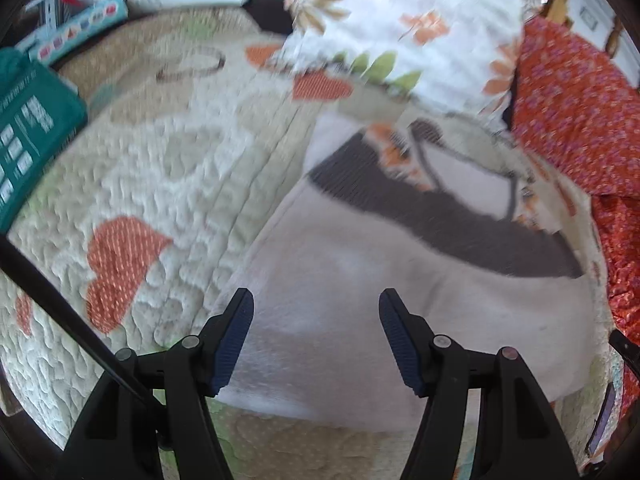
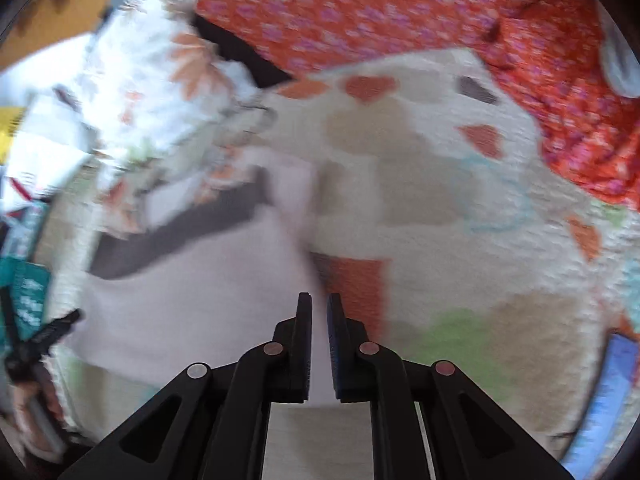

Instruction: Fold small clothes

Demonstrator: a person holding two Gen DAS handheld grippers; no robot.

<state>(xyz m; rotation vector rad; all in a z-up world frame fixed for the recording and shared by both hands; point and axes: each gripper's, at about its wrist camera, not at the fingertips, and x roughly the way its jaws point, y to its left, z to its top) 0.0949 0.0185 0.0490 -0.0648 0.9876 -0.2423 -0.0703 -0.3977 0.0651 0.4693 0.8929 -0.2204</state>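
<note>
A pale pink, soft knit garment with a dark brown band [image 1: 400, 280] lay flat on the quilted heart-patterned bedspread [image 1: 160, 184], low in the frame. The left gripper [image 1: 316, 336] hovered wide and empty above it. The right gripper [image 2: 319, 344] stood narrow, pinching the garment's right edge. It looked light and floppy, best taken at the corners. A red flowered cloth [image 1: 572, 120] and a white floral fabric [image 1: 400, 20] crowded the upper right.

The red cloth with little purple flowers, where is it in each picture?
Left wrist view: the red floral cloth runs down the right edge, beside the white flowered fabric.
Right wrist view: it spreads across the top and down the right side.
Shared landmark: the pale garment with the dark band on the heart-patterned quilt.
</note>
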